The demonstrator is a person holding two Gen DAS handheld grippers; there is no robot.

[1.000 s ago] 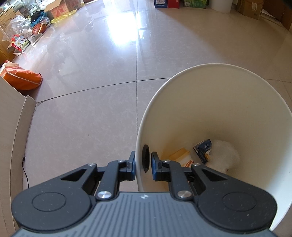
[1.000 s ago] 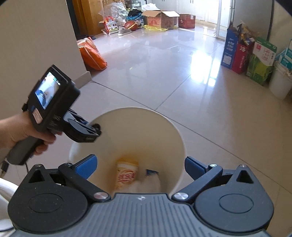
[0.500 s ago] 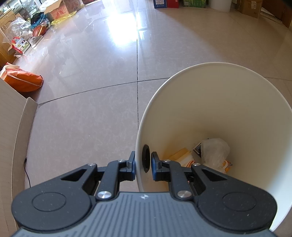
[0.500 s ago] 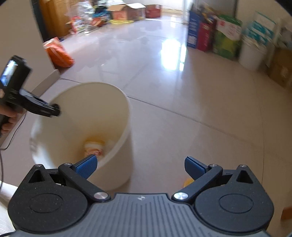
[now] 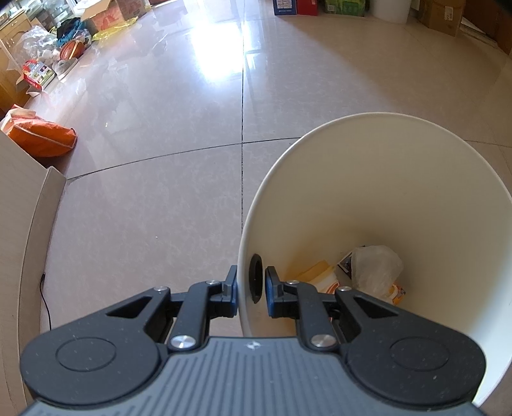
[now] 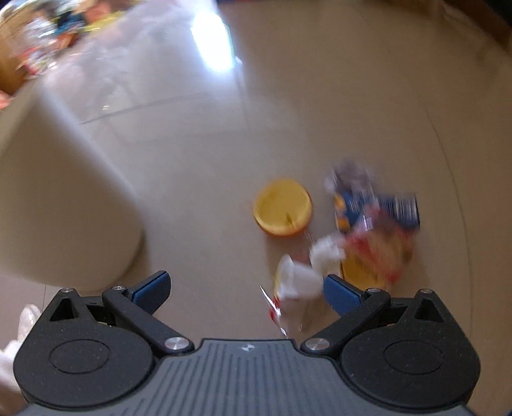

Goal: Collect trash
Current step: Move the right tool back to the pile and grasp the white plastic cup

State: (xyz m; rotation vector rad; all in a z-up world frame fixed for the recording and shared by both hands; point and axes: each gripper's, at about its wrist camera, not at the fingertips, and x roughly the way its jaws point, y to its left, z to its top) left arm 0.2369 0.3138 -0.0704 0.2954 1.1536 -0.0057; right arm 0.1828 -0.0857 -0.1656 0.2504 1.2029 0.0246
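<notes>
My left gripper (image 5: pixel 250 286) is shut on the near rim of the white trash bin (image 5: pixel 416 179), one finger outside the wall and one inside. In the bin lie a yellow cup (image 5: pixel 320 276) and a crumpled clear plastic bag (image 5: pixel 374 267). The right wrist view is motion-blurred. My right gripper (image 6: pixel 246 288) is open above the floor. Below it lie a yellow lid (image 6: pixel 282 207), a white cup (image 6: pixel 296 281), and blue and red-yellow wrappers (image 6: pixel 377 220). The bin (image 6: pixel 64 198) stands to the left.
An orange bag (image 5: pixel 38 136) lies by the beige wall corner (image 5: pixel 28 204) at left. Boxes, bags and a basketball (image 5: pixel 72 49) crowd the far left. Cartons (image 5: pixel 345 6) line the far wall. A black cable (image 5: pixel 44 300) runs along the wall base.
My right gripper swung away from the bin, rightward and down toward the trash on the floor. The plastic bag settled in the bin. My left gripper kept its hold on the rim.
</notes>
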